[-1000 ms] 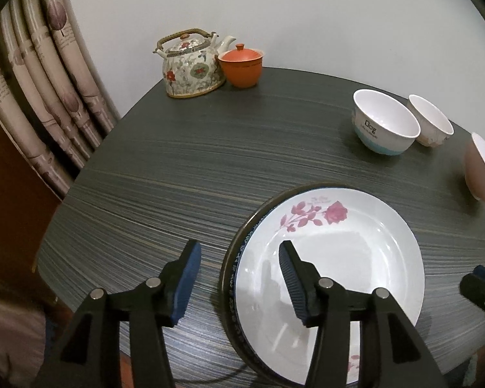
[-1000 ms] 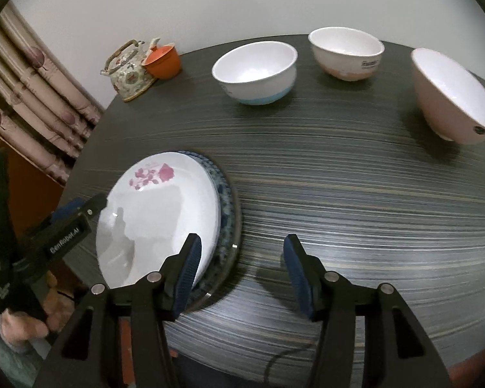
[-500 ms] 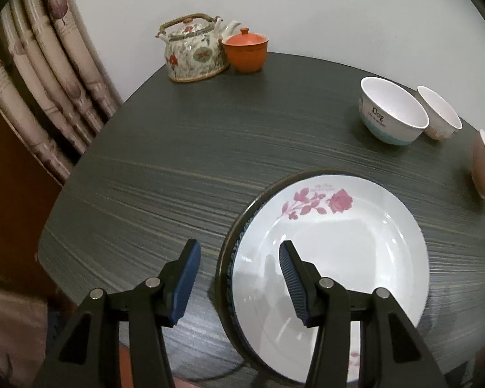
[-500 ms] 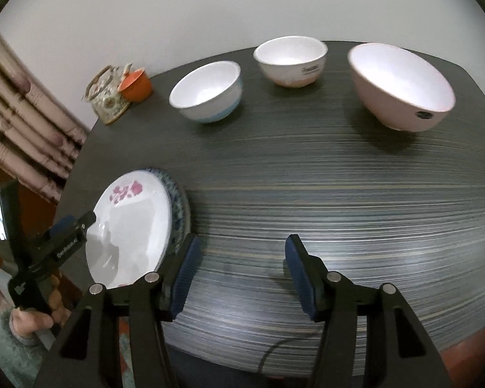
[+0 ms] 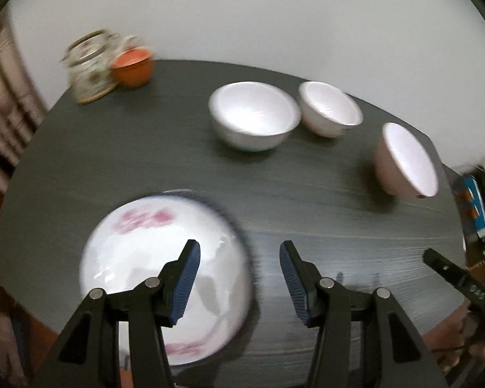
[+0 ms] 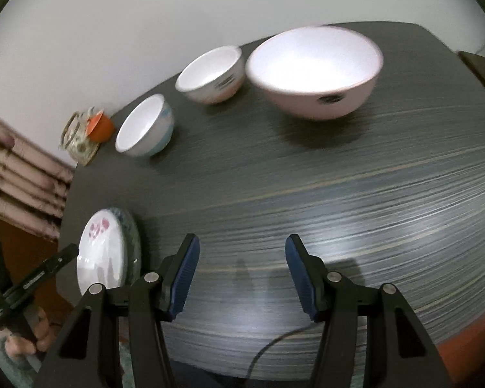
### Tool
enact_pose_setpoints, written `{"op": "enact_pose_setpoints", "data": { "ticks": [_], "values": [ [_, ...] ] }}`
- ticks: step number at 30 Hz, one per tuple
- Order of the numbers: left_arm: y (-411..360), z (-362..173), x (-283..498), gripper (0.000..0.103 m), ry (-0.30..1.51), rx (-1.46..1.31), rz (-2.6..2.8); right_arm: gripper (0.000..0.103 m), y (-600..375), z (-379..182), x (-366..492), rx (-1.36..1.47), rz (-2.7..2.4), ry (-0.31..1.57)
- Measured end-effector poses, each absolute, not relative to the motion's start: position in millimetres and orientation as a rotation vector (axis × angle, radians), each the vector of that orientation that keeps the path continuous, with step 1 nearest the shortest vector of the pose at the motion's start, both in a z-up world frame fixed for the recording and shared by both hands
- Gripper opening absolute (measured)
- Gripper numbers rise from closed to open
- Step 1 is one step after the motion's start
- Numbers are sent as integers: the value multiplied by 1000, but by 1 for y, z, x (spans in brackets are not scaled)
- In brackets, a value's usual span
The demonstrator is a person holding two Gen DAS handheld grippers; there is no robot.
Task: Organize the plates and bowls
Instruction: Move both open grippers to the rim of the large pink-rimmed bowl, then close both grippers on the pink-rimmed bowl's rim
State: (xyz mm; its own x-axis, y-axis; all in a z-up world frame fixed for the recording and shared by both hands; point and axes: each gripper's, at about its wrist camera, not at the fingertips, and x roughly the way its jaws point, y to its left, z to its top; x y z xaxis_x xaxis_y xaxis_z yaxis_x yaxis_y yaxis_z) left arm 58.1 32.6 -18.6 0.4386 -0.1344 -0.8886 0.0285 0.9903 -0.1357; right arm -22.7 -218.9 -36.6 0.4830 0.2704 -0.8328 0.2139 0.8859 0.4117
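Black claw [image 6: 239, 271] frames, blue ribbed pads [image 6: 185, 271], silver screws, white lettering

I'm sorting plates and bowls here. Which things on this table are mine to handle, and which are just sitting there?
Part of the job:
- rose-print plate, stacked on a blue-rimmed plate
- blue-banded bowl
- small white bowl
- large pink bowl

Just lying about:
- floral teapot
- orange lidded cup
- curtain
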Motion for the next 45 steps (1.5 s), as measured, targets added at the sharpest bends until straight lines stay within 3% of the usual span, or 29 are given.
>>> {"op": "enact_pose_setpoints", "data": {
  "ticks": [19,34,39,43,45],
  "values": [
    [-116,-33,173,52,1257,-304,-284,53,-362,-13,51,540,-113,987],
    [-159,-72,233,52,1361,-338,-288,47,-381,-61,113,578,-90,1124],
    [-169,-80,238,21,1356,-301,-305,44,-377,-72,120,580,-88,1150],
    [-174,-84,238,16,1346,-279,-310,42,-376,-80,123,592,-86,1163],
    [-177,-84,236,14,1334,-262,-313,35,-375,-80,125,593,-88,1155]
  ]
}}
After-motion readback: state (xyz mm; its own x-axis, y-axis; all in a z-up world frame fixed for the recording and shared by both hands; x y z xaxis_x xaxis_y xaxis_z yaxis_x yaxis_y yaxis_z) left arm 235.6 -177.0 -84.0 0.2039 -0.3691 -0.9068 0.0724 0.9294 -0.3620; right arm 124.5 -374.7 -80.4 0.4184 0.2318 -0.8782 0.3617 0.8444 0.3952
